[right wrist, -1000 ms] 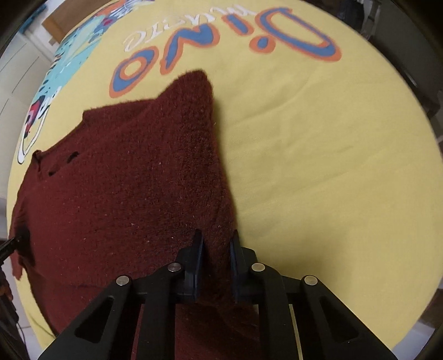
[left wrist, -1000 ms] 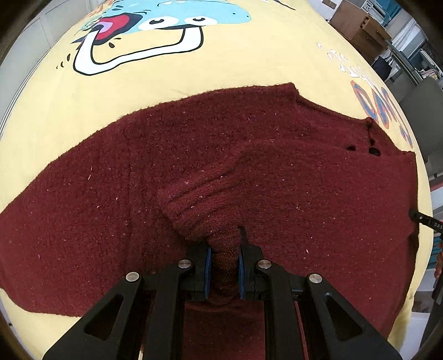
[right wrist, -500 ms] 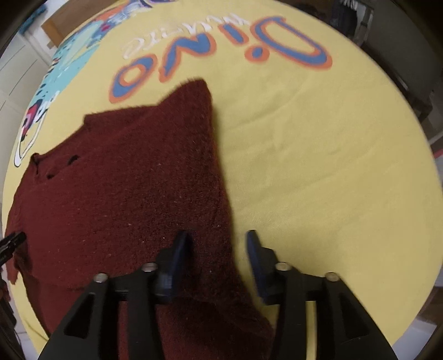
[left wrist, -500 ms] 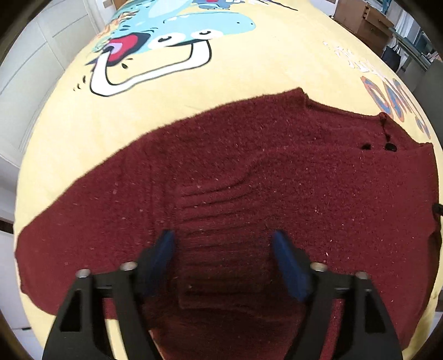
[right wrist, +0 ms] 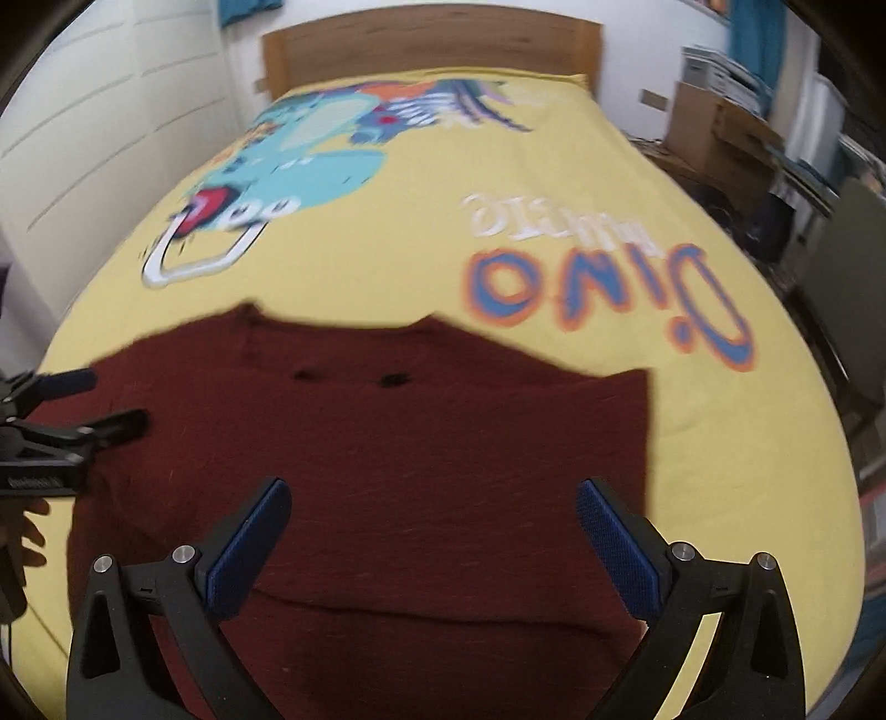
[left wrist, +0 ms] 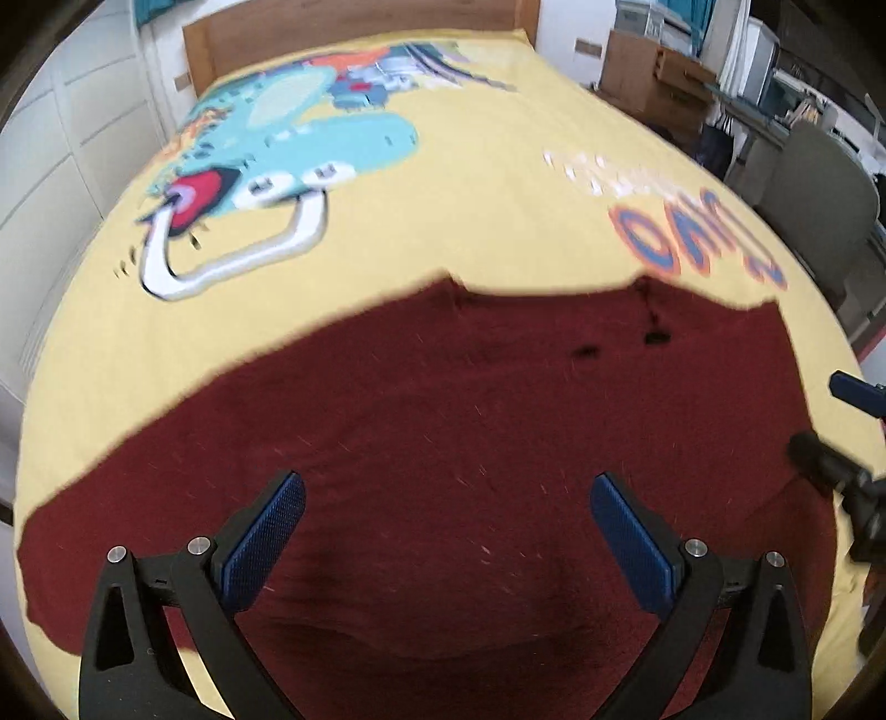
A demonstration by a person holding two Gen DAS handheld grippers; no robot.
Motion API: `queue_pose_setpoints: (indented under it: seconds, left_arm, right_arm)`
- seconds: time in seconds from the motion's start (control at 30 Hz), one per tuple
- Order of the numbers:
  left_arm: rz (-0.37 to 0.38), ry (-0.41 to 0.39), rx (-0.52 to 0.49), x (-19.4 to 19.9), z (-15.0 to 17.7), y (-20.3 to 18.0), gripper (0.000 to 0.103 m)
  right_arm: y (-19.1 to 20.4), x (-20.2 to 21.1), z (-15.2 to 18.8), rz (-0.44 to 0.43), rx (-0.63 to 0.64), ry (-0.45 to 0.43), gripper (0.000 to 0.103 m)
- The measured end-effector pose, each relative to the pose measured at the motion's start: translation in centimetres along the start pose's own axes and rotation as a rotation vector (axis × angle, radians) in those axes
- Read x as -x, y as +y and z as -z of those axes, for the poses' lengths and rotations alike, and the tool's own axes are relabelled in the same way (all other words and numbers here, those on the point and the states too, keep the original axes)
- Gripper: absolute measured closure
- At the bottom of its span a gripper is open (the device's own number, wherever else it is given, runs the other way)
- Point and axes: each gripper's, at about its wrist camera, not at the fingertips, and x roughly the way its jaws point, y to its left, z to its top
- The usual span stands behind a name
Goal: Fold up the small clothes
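A dark red knitted sweater (left wrist: 443, 432) lies flat on the yellow bedspread (left wrist: 470, 210), its sleeves folded in over the body. It also shows in the right wrist view (right wrist: 415, 443). My left gripper (left wrist: 446, 498) is open wide and empty, raised above the sweater's near part. My right gripper (right wrist: 434, 504) is open wide and empty above the sweater's right half. The right gripper's fingers (left wrist: 830, 459) show at the right edge of the left wrist view. The left gripper's fingers (right wrist: 83, 426) show at the left edge of the right wrist view.
The bedspread (right wrist: 554, 183) carries a blue dinosaur print (left wrist: 288, 144) and the word "Dino" (right wrist: 609, 288). A wooden headboard (right wrist: 432, 50) stands at the far end. White cupboards (left wrist: 66, 138) are on the left. Cardboard boxes (left wrist: 653, 77) and a chair (left wrist: 819, 188) are on the right.
Both grippers let go of the sweater's sleeves, opened wide and lifted back. The sleeves now lie flat on the sweater's body.
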Motion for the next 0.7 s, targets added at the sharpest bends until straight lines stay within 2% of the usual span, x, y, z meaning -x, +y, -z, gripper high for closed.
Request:
queue_pose_setpoints:
  seconds: [0.1,0.2,0.27,0.47,0.53,0.7]
  left_arm:
    - [-0.017,0.043,0.010,-2.5,1.2,0.2,0.001]
    - [-0.048,0.094,0.025,-4.7,2.6,1.0,0.001]
    - [-0.036,0.082,0.030,-4.7,3.6,1.7,0.001]
    - [-0.035,0.083,0.028,-4.2,4.3,3.9,0.001]
    - [-0.022,0.086,0.028,-4.4,4.5,4.4,0.001]
    - [-0.038,0.071,0.032,-4.6,5.0,4.0,0.001]
  right_arm:
    - [2.2,-2.4,1.8,0.004,0.020,0.027,0.000]
    - [2.6,-4.6,3.7,0.030,0.039,0.074,0.000]
    - [2.3,-5.3,5.0,0.056,0.052,0.099,0.000]
    - [-2.1,-5.5,6.4,0.079,-0.027,0.106,0.001]
    - [-3.7,-5.2,6.6,0.112,-0.046,0.099,0.001]
    - [-6.1,-5.4,7.2,0.109,-0.055,0.114,0.001]
